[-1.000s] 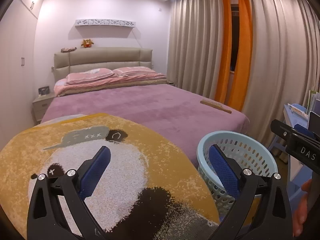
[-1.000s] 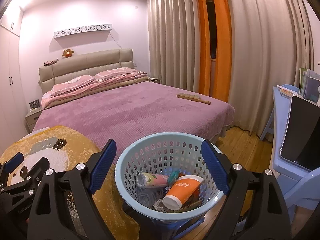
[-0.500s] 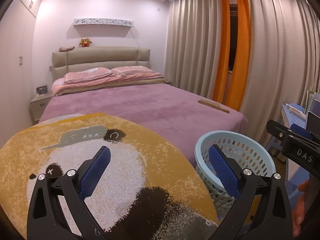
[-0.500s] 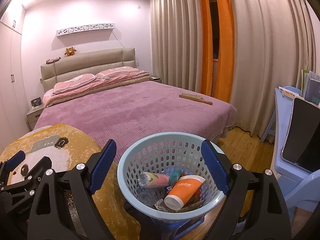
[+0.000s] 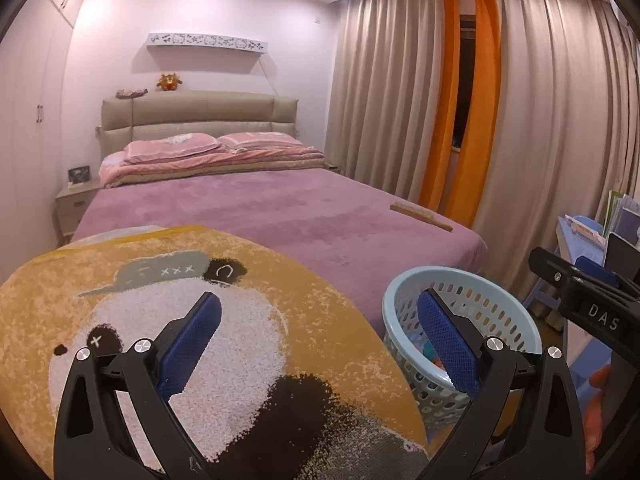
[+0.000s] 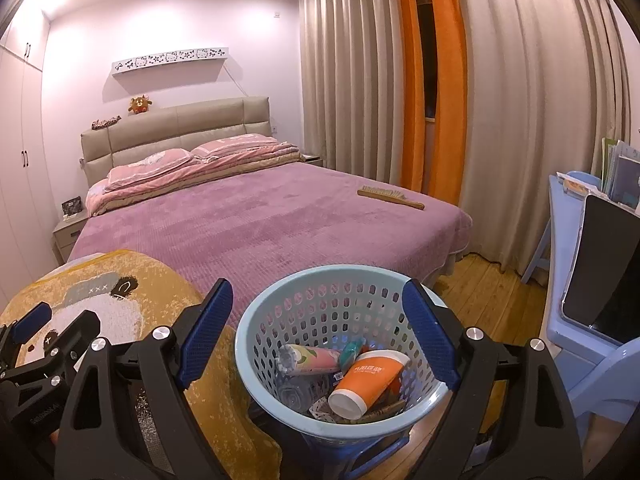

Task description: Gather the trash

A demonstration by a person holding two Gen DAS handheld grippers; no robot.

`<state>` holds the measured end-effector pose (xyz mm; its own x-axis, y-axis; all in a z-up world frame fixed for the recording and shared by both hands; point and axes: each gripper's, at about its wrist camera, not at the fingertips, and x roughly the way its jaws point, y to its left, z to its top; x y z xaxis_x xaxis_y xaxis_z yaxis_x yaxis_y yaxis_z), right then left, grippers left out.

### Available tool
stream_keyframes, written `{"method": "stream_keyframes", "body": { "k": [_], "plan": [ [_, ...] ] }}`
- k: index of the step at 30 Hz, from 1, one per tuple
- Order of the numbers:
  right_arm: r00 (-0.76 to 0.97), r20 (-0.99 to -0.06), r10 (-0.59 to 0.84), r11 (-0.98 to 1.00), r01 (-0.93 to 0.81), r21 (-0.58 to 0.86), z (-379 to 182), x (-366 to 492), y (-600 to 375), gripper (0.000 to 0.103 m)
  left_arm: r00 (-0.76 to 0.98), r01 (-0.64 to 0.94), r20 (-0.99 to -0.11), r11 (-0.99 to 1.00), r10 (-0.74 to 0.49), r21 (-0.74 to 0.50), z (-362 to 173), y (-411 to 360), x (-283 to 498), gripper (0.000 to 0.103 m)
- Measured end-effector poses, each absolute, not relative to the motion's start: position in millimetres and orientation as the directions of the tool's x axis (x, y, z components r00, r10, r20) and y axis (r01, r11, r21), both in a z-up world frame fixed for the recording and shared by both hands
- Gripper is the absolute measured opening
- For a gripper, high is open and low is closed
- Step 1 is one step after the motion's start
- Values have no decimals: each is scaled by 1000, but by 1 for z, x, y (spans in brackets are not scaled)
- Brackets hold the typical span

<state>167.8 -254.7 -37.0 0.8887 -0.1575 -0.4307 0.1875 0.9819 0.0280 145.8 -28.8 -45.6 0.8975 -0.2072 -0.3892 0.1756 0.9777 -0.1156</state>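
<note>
A pale blue perforated basket (image 6: 340,280) stands at the foot of the bed and holds trash: an orange cup (image 6: 366,378), a pink patterned tube (image 6: 310,360), a clear bottle and scraps. My right gripper (image 6: 316,334) hovers over it, open, with nothing between its blue pads. In the left wrist view the basket (image 5: 460,280) sits at the right. My left gripper (image 5: 320,340) is open and empty above the round yellow panda rug (image 5: 280,280). Part of the right gripper's black frame shows at the far right of that view.
A bed with a purple cover (image 6: 260,220) fills the middle; a wooden brush (image 6: 390,197) lies near its far right corner. Beige and orange curtains (image 6: 440,100) hang behind. A blue desk (image 6: 568,240) with books and a dark tablet stands at the right. Wooden floor (image 6: 492,292) lies between.
</note>
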Motion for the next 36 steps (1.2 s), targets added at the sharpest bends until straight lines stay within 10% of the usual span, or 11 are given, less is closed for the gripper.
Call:
{"method": "stream_keyframes", "body": {
  "k": [36],
  "plan": [
    [883,-445,-146,981,186,47,-43,171,-260,86,893,191,-392,976,-219,-109,-48,-32,146,95]
  ]
}}
